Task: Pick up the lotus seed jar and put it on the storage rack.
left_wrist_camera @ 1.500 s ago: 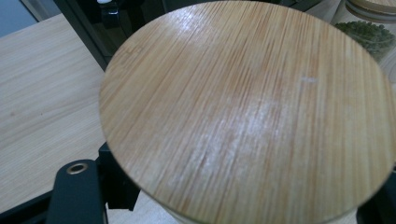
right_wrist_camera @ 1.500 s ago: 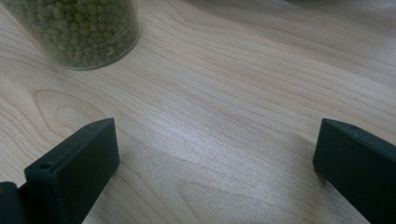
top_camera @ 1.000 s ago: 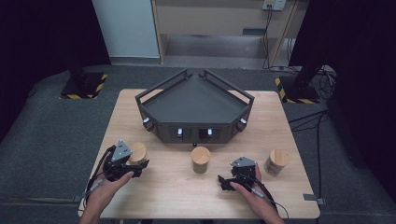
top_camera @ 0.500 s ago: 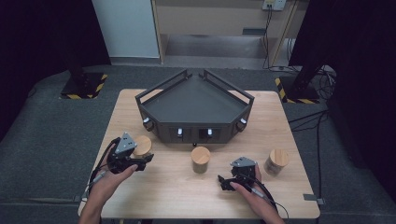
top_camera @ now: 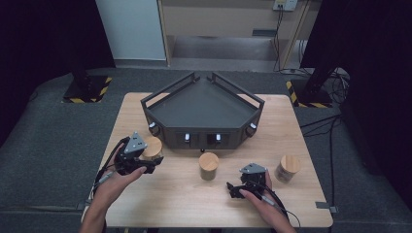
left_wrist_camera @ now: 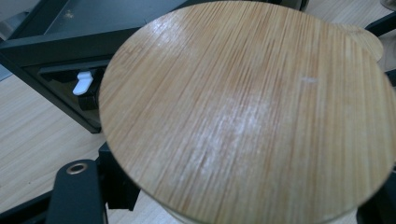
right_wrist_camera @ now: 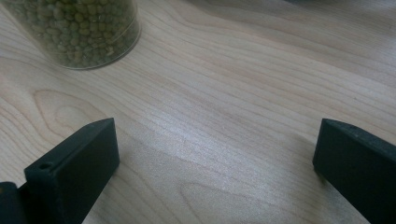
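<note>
Occluded and cropped items

In the left gripper view, the bamboo lid [left_wrist_camera: 247,116] hides the jar body beneath and the left claw's contact faces. In the right gripper view, the bean jar [right_wrist_camera: 79,30] is cut by the top edge; its lid is out of frame.

Left gripper [top_camera: 145,162] carried bamboo-lidded jar [top_camera: 151,147] up, closer to black tray [top_camera: 201,104].

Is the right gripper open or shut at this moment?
Open. In the right gripper view its two black fingers stand wide apart over bare table with nothing between them; the right gripper rests by the person's hand.
</note>
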{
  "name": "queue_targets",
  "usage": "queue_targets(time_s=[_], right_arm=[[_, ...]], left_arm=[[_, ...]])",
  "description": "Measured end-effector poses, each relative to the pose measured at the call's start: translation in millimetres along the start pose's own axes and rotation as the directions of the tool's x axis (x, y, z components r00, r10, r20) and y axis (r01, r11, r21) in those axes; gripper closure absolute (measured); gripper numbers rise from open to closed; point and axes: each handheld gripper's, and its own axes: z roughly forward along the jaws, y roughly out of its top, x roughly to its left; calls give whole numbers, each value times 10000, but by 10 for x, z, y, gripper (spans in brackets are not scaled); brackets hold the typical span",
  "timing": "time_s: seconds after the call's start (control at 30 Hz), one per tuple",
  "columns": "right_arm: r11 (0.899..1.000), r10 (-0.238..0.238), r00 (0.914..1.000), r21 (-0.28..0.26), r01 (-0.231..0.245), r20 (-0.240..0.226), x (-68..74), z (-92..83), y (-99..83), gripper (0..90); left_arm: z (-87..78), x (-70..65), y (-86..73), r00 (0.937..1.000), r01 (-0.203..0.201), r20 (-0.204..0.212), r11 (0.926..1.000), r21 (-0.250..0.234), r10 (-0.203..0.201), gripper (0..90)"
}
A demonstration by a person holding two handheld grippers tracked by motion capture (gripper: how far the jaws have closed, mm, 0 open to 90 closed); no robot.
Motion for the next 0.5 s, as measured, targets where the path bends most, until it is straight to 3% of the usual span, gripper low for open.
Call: queue_targets(time_s=[0.5], right_arm=[[10000,-2,10000,-1,2,1,0,0,0,4]], left_arm=[[-55,27,238,9990,-436,116,9990,-140,438,245]])
